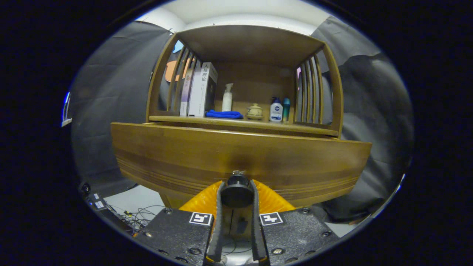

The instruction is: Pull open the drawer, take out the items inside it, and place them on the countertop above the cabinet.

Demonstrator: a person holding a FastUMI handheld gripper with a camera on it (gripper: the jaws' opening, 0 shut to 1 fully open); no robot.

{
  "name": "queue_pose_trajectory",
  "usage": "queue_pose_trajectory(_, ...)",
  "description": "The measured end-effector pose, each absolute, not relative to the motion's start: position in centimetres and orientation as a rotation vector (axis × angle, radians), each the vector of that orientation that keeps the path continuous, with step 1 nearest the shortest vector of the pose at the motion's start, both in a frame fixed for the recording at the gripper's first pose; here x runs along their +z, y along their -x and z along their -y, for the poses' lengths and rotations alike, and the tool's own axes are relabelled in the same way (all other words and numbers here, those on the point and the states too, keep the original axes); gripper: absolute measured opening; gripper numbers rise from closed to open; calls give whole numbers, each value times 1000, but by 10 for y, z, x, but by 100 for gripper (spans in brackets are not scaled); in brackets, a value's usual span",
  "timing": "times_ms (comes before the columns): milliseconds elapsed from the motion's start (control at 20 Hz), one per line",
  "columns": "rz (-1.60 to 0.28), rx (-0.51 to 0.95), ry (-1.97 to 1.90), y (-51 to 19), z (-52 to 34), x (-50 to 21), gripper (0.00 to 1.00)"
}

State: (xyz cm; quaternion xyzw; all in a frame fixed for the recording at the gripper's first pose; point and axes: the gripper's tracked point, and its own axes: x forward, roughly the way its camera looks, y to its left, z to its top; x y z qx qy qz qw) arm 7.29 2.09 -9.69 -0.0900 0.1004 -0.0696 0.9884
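Gripper view, looking forward along the two fingers at a wooden cabinet [244, 74]. The hand-held gripper [237, 192] is clamped on the dark round knob [237, 193] of the drawer [240, 159]: one finger presses each side of the knob, and the knob sits between the fingertips, hard against the drawer front. The drawer front is a broad band of brown wood with grooved lines along its lower part; its interior is hidden behind the front panel, so its contents cannot be told.

Above the drawer lies the tabletop [314, 129] of the cabinet, an open compartment closed by a wooden back, a wooden roof and slatted sides. Contents of this compartment, from the left slats toward the right slats: upright books [201, 90] leaning close together beside the left slats; a folded blue cloth [224, 114] lying flat just beside the books; a white spray bottle [227, 98] standing upright behind the cloth; a small lidded ceramic pot [254, 111] near the middle; a white pump bottle [275, 110] with a dark blue top; and a slim teal bottle [286, 109] just beside it, near the right slats.

Below the cabinet, to the left of the fingers, loose cables [138, 216] lie on a pale floor [129, 201].
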Motion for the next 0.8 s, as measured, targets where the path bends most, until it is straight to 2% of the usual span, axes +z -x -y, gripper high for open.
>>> queue_pose_trajectory(800, -180, -144, 199, -42, -28, -100, 34)
